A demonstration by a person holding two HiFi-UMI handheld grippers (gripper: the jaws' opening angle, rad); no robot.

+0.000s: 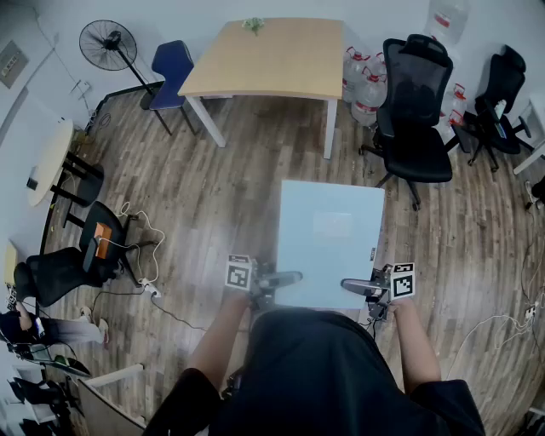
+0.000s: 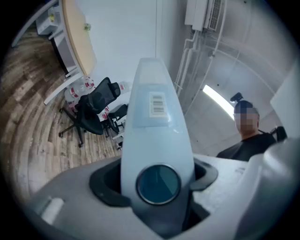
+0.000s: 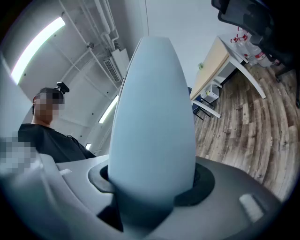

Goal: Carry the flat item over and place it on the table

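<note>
Flat item (image 1: 330,243) over open floor (image 1: 213,196), near edge tight in left hand-held gripper (image 1: 285,278), right hand-held gripper (image 1: 358,286)

The pale blue flat panel (image 1: 330,243) hangs level in the air, well apart from the tan table (image 1: 272,60).

Near edge of the pale blue flat rectangular panel (image 1: 330,243) hidden under the person's dark torso (image 1: 315,375). Print on its white barcode label (image 2: 157,104) too small to read. Identity of the small green item (image 1: 253,25) on the light wooden table (image 1: 281,60): too small to tell
</note>
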